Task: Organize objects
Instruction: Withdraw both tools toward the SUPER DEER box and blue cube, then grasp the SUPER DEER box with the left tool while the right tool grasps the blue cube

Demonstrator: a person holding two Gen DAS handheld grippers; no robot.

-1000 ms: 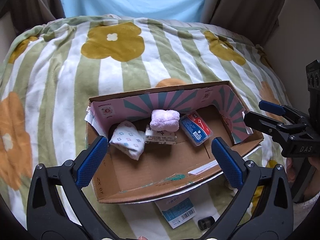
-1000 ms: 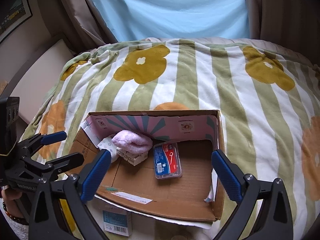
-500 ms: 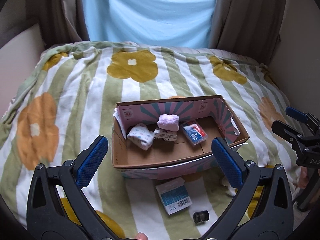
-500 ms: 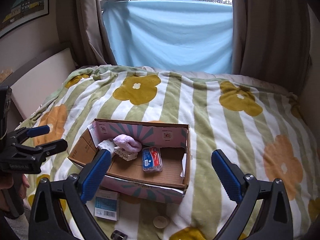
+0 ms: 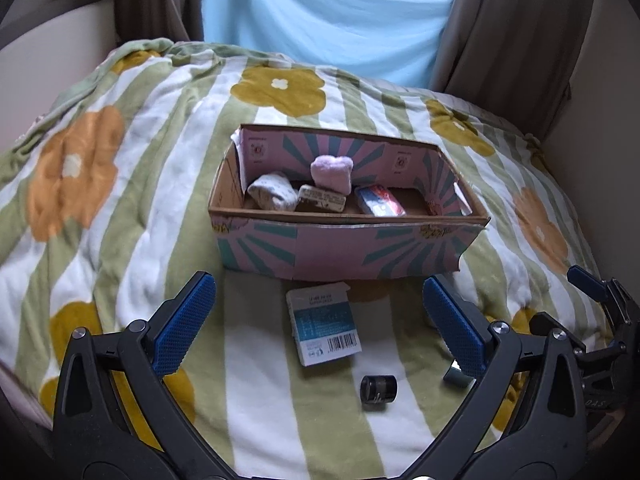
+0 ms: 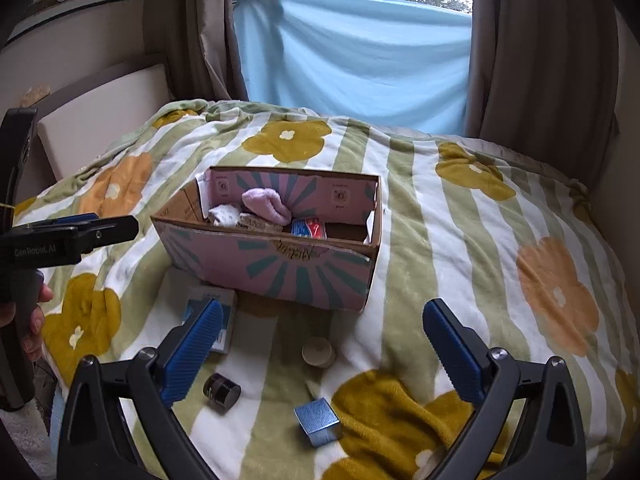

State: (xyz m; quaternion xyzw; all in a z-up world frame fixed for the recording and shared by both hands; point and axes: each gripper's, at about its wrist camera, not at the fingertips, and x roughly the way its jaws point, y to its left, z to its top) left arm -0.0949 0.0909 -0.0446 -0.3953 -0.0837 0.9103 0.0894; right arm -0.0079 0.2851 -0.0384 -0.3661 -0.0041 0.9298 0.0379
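Both grippers have pulled back from the pink and teal cardboard box point(image 5: 340, 236), so more of the bed with the green striped flower blanket point(image 5: 120, 200) shows now. That means one thing is put away and the next pick can start. The left gripper point(image 5: 320, 320) has its fingers wide apart and holds nothing. The right gripper point(image 6: 322, 344) is wide and empty too. In the box lie a fluffy purple cloth roll point(image 5: 332, 172), a white dotted cloth roll point(image 5: 272, 196), a flat printed packet point(image 5: 320, 202) and a red and blue clear case point(image 5: 380, 200). Near the front edge of the bed, outside the box, wait a white and teal carton point(image 5: 324, 324), a small black jar point(image 5: 378, 388), a round cream lid point(image 6: 318, 352) and a shiny blue cube point(image 6: 318, 422). They lie apart from each other, so there is room to come down on each one. The right end of the box looks free.
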